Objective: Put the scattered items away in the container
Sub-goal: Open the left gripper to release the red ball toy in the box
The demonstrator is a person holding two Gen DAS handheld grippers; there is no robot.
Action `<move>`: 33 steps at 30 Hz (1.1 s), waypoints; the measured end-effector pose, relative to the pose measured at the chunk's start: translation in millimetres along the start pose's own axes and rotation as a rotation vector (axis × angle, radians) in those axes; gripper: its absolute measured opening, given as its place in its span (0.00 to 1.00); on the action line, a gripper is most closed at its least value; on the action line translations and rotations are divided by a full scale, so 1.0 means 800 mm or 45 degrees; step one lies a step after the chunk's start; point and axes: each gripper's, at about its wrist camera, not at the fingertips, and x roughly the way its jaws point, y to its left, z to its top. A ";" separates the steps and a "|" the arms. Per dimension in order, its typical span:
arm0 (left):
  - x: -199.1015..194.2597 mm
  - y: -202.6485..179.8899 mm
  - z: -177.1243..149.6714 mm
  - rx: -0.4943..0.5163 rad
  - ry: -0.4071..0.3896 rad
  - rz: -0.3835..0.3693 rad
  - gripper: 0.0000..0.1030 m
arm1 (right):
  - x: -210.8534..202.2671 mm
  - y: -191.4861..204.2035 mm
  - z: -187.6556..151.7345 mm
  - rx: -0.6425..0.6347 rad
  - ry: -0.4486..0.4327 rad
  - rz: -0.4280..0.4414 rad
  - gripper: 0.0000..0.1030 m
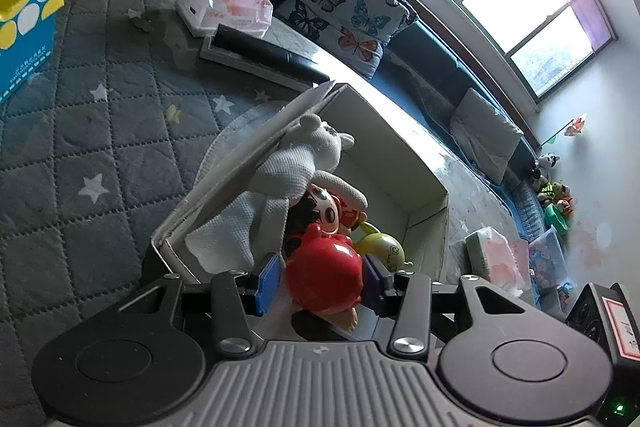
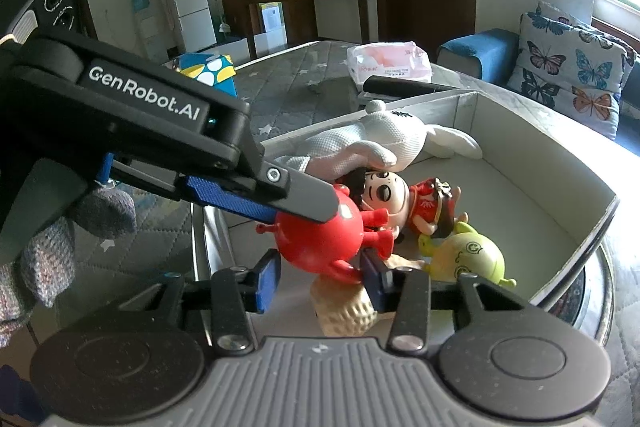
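Note:
A round red toy (image 1: 324, 275) hangs just over the near end of a white cardboard box (image 1: 424, 187). My left gripper (image 1: 322, 277) has its blue pads against the toy's two sides. In the right wrist view the left gripper (image 2: 316, 215) reaches in from the left onto the red toy (image 2: 316, 243). My right gripper (image 2: 320, 271) clamps the same toy lower down, one pad on each side. Inside the box (image 2: 540, 163) lie a white plush bunny (image 2: 372, 143), a doll in red (image 2: 388, 191) and a yellow-green toy (image 2: 468, 255). A beige dimpled object (image 2: 348, 311) sits under the red toy.
The box stands on a grey quilted cover with stars (image 1: 100, 147). Behind it lie a pink tissue pack (image 2: 388, 61), a long black object (image 1: 260, 51) and a blue box (image 2: 208, 69). A butterfly cushion (image 2: 572, 75) rests on the sofa. A gloved hand (image 2: 48, 247) holds the left gripper.

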 end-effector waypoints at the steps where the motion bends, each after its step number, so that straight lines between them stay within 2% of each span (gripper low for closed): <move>1: -0.002 0.000 0.001 0.001 -0.007 0.003 0.46 | -0.001 0.000 0.000 -0.001 0.001 -0.002 0.46; 24: 0.001 -0.009 -0.005 0.129 0.011 0.107 0.45 | -0.006 0.000 -0.001 -0.007 0.009 -0.016 0.50; 26: -0.002 -0.008 -0.005 0.124 0.001 0.102 0.44 | -0.008 0.000 -0.002 -0.004 0.003 -0.021 0.61; 33: -0.014 -0.008 -0.009 0.129 -0.049 0.131 0.44 | -0.018 0.001 -0.005 0.011 -0.026 -0.030 0.61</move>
